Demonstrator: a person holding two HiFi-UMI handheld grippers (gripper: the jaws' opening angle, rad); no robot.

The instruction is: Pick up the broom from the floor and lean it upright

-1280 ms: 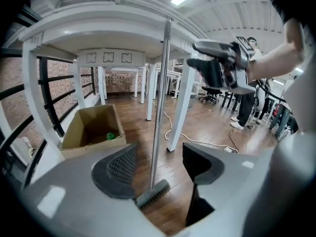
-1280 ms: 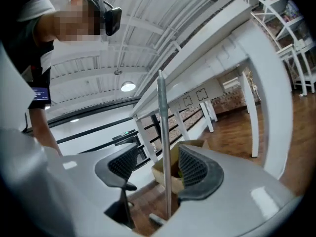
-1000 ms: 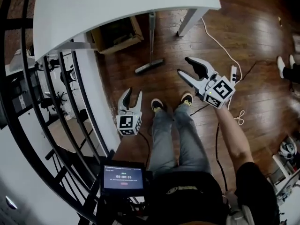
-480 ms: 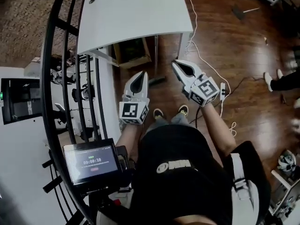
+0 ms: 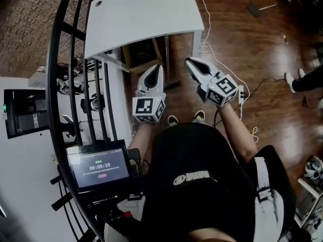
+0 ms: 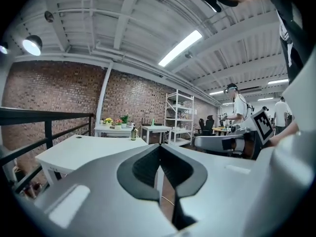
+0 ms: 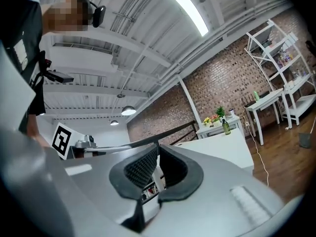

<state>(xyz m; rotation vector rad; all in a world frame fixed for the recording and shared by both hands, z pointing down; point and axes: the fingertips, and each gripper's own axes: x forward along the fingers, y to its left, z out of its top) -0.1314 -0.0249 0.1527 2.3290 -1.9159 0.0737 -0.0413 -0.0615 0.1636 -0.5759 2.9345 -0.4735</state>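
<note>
White table (image 5: 146, 19) overhangs broom (image 5: 166, 59) beside a box (image 5: 143, 54)

Floor: dark wood planks (image 5: 262, 44) | upper centre: white tabletop (image 5: 141, 19) | left: black railing (image 6: 44, 115) | walls: red brick (image 6: 64, 88) | ceiling: strip light (image 6: 180, 48)

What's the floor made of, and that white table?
The floor looks like wood: brown planks with visible grain, glossy where the light reflects. The table has a smooth, matte white top, perhaps painted or laminated board; I can't tell which.
</note>
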